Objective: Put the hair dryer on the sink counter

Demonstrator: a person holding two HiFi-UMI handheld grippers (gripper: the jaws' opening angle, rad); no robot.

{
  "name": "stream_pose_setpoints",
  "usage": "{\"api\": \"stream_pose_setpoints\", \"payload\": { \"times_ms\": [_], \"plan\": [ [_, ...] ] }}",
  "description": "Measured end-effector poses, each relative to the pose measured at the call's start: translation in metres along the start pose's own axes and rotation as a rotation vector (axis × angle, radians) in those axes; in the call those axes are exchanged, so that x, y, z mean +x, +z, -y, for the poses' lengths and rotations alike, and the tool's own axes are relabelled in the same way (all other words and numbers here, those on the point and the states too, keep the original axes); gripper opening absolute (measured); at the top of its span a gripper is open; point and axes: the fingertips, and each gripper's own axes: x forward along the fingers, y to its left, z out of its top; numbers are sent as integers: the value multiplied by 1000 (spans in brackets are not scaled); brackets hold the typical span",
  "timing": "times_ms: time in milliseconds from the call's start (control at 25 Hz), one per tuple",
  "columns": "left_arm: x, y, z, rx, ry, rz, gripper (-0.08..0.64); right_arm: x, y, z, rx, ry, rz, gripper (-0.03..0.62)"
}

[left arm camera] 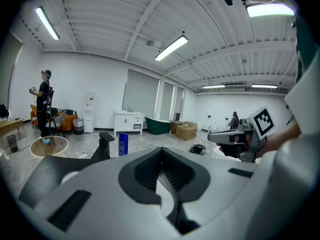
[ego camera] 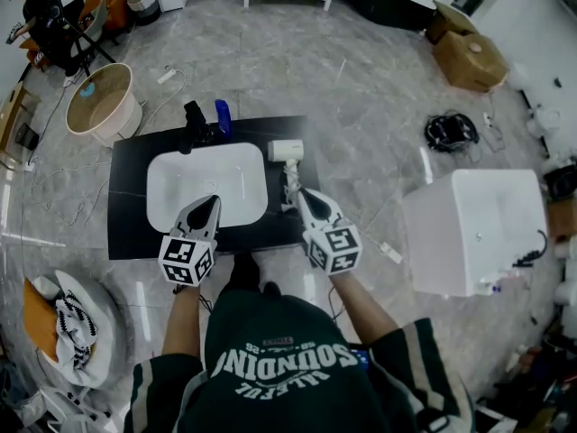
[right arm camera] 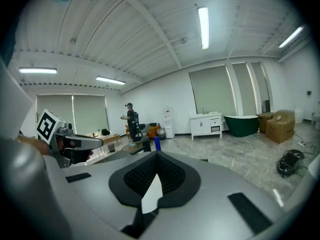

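Right tool (ego camera: 301, 193) shut (empty), hair dryer (ego camera: 287, 151) on counter (ego camera: 126, 233), sweatshirt (ego camera: 288, 332) "SOUNDIN"

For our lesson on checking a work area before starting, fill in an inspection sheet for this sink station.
Surface: black sink counter with a white basin set in it.
Job's things: white hair dryer lies on the counter right of the basin, held by neither gripper.
Clutter: black faucet and blue bottle at the back edge.
Grippers: left gripper and right gripper both shut, empty, near the counter's front.
Cables: dryer cord runs toward the front; black cable bundle on the floor.
Surroundings: white cabinet, cardboard boxes, a person far off.
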Motion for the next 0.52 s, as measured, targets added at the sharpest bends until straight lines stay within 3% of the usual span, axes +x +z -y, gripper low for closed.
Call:
{"api": "stream_pose_setpoints", "payload": {
  "times_ms": [520],
  "plan": [
    [1, 0, -3, 2, -5, -4, 2, 5, -11, 2, 8, 0, -26, -2]
  ]
}}
